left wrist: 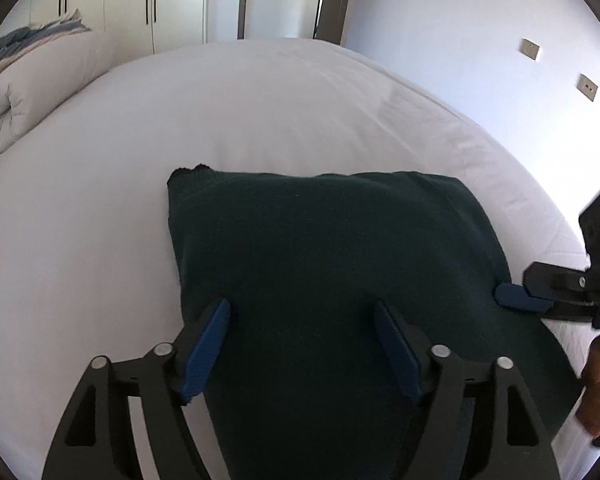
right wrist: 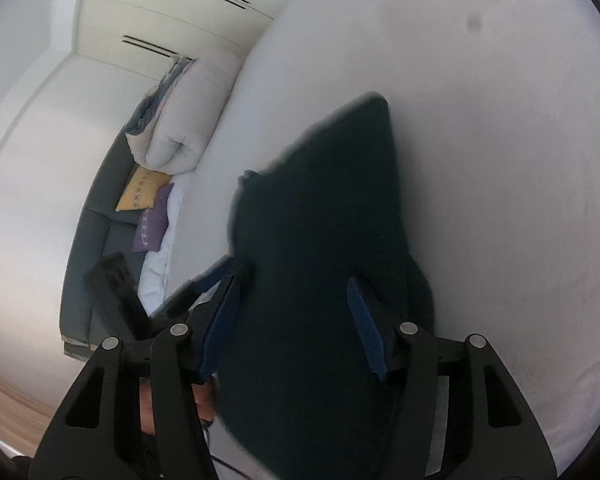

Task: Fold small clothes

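The garment (left wrist: 332, 248) was dark green, the bed (left wrist: 260, 112) white, the fingers (left wrist: 206, 348) blue, cushions yellow (right wrist: 142, 194) and purple (right wrist: 153, 224).

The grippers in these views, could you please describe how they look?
Both the left gripper and the right gripper have matte black linkage frames with silver pivot pins. Their fingers carry ribbed blue pads. No cables or markings are visible.

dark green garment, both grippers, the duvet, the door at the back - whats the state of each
dark green garment: lying flat on the white bed, folded edge at far side
left gripper: open, over the garment's near part
right gripper: open, at the garment's right edge
white duvet: rolled up at the bed's left side
door: ajar
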`<state>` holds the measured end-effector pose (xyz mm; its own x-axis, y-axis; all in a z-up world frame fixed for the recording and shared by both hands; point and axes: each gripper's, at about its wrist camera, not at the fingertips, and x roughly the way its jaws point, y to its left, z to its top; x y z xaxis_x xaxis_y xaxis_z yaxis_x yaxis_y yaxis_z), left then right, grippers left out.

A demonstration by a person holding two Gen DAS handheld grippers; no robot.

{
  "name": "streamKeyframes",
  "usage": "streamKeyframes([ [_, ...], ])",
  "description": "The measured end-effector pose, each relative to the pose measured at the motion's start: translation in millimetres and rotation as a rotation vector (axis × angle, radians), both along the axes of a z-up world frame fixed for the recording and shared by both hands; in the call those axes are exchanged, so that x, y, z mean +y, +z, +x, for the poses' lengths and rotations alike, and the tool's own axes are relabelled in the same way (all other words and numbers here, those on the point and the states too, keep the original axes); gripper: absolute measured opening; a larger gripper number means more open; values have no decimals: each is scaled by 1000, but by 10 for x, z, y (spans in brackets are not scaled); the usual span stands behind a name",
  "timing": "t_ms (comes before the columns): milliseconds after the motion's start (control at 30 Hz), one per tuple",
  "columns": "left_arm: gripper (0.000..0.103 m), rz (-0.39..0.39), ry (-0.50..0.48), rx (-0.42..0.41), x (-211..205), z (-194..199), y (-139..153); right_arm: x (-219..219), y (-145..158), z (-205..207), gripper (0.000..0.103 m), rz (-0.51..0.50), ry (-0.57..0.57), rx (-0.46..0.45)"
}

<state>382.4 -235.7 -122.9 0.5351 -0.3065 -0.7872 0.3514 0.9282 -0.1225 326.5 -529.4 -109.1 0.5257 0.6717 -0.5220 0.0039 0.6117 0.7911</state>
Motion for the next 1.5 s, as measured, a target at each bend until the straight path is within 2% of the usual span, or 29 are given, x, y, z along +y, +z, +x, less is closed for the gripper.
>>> streamKeyframes([
  [100, 82, 3, -3, 12, 28, -5, 18, -59, -40, -72, 54, 38, -34, -17],
  [200, 83, -35, 17, 11, 218, -146, 181, -102, 157, -205, 57, 14, -73, -34],
  [233, 85, -52, 29, -6, 282, -207, 232, -156, 246, -275, 63, 14, -84, -62],
  [300, 103, -97, 68, -31, 500, -309, 280, -244, 395, -357, 73, -51, -104, -72],
  [333, 103, -118, 87, -16, 561, -315, 249, -287, 419, -381, 74, -92, -99, -49],
  [367, 103, -138, 95, 42, 621, -280, 164, -359, 428, -400, 74, -102, -77, -17],
  [433, 100, -170, 112, 157, 688, -191, -27, -410, 265, -361, 74, -101, -32, 113],
  [533, 100, -275, 118, 276, 750, -143, -222, -375, 68, -285, 74, -81, -7, 168],
  [633, 98, -281, 76, 315, 658, -85, -240, -248, -2, -157, 72, -40, 20, 162],
  [733, 94, -279, 39, 376, 522, 5, -281, 8, -99, 66, 67, -77, 62, 191],
  [767, 88, -278, 37, 381, 492, 13, -272, 71, -122, 124, 65, -89, 73, 197],
  [833, 82, -262, 41, 386, 444, 29, -247, 92, -124, 156, 48, -122, 78, 214],
  [900, 67, -242, 35, 374, 391, 6, -183, 84, -97, 133, 36, -161, 63, 223],
  [1000, 48, -205, 15, 335, 377, -75, -44, 275, 4, 92, 26, -252, 49, 187],
  [1067, 43, -202, 11, 323, 408, -145, 65, 446, 129, 44, 24, -316, 36, 161],
  [1200, 41, -155, 5, 251, 550, -413, 373, 633, 545, -267, 22, -385, 32, 96],
  [1333, 41, -154, 9, 208, 855, -810, 701, 916, 893, -667, 22, -366, 66, 40],
  [1500, 42, -123, -7, 165, 1386, -1430, 861, 1330, 1098, -1234, 22, -305, 123, -5],
])
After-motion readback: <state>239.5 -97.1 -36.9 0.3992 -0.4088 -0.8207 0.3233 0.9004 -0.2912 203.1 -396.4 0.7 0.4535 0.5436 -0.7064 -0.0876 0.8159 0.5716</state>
